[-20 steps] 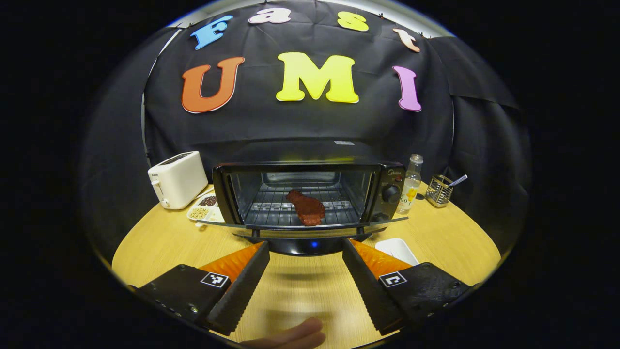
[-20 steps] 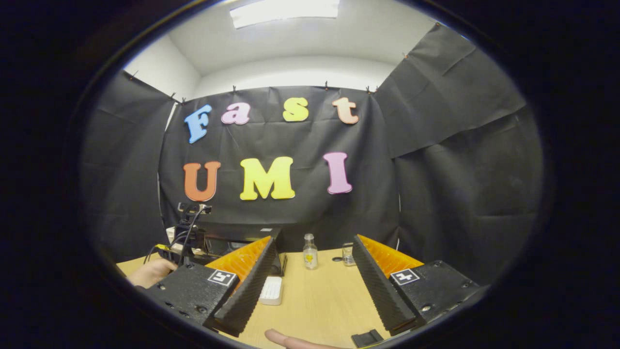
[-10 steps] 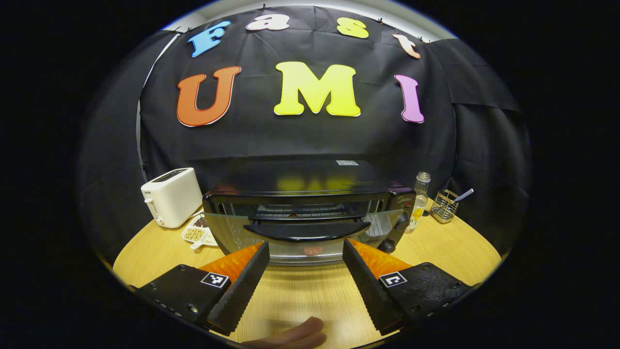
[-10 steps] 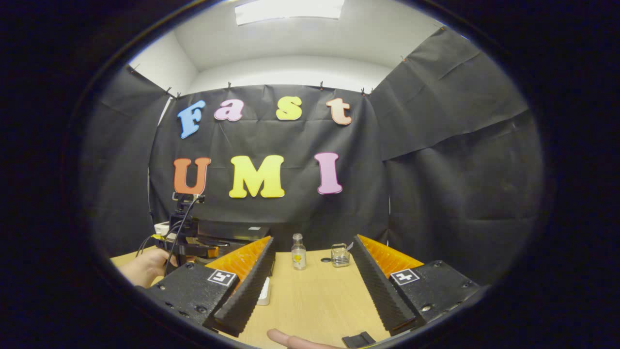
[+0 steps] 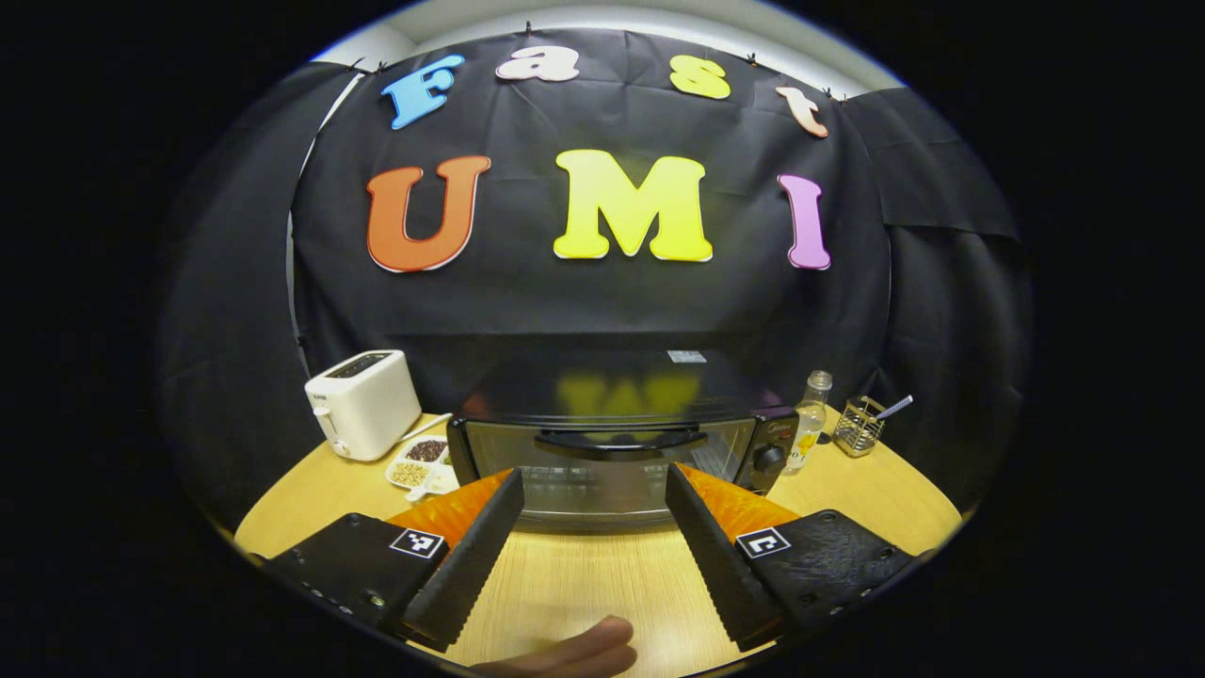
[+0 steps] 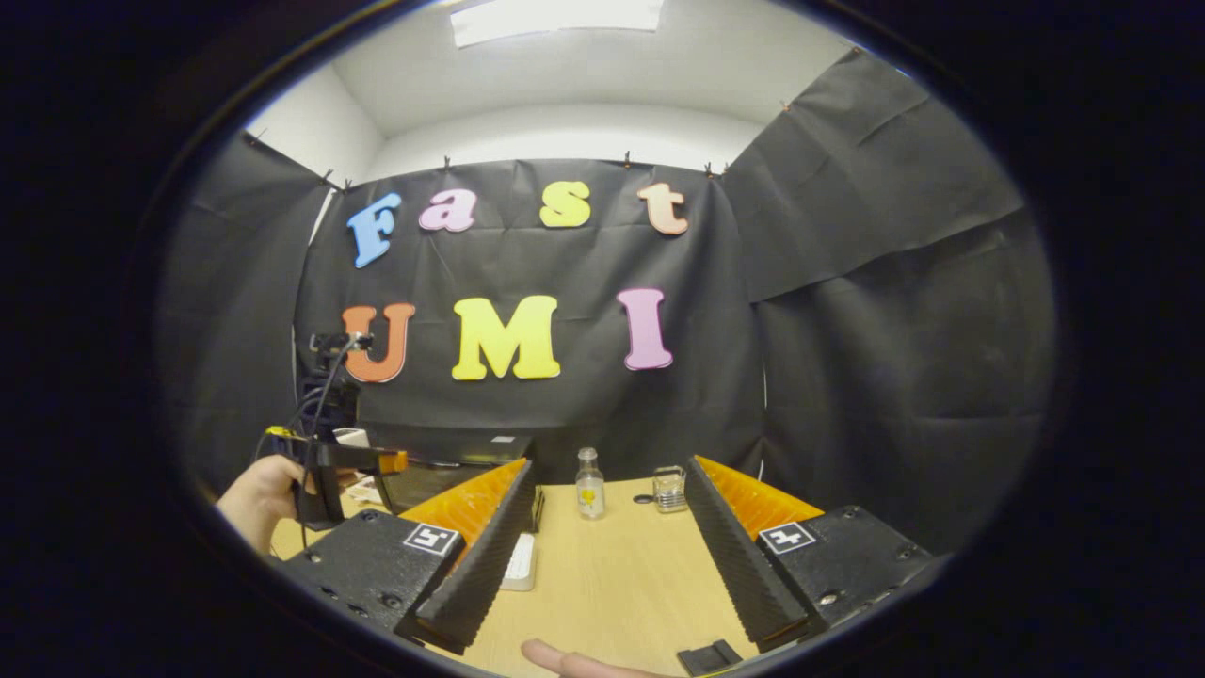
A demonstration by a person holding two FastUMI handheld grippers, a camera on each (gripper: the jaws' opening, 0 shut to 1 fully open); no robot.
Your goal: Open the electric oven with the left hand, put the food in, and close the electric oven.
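Black and glass-fronted, the electric oven [image 5: 617,461] sits mid-table with its door shut and the curved handle [image 5: 621,439] across the top of the glass. I can make out a small pale brand mark above the control knob [image 5: 772,459] on its right panel, too small for me to read. A white sticker on the oven's top is also illegible. Through the glass I cannot pick out the food.

My left gripper [image 5: 594,532] hangs just in front of the door, jaws spread wide with nothing between them, not touching the handle. A fingertip [image 5: 574,650] shows at the bottom edge.

On the wooden table [image 5: 584,584], a white toaster [image 5: 362,403] stands left of the oven, with a divided dish of beans [image 5: 419,463] between them. To the oven's right are a clear bottle [image 5: 809,414] with a yellow label and a wire holder [image 5: 855,427].

My right gripper [image 6: 610,554] hovers over the table, jaws wide apart and empty. In the right gripper view, a white tray [image 6: 520,563] lies by its left finger, and a hand [image 6: 259,490] holds the other gripper at the oven.
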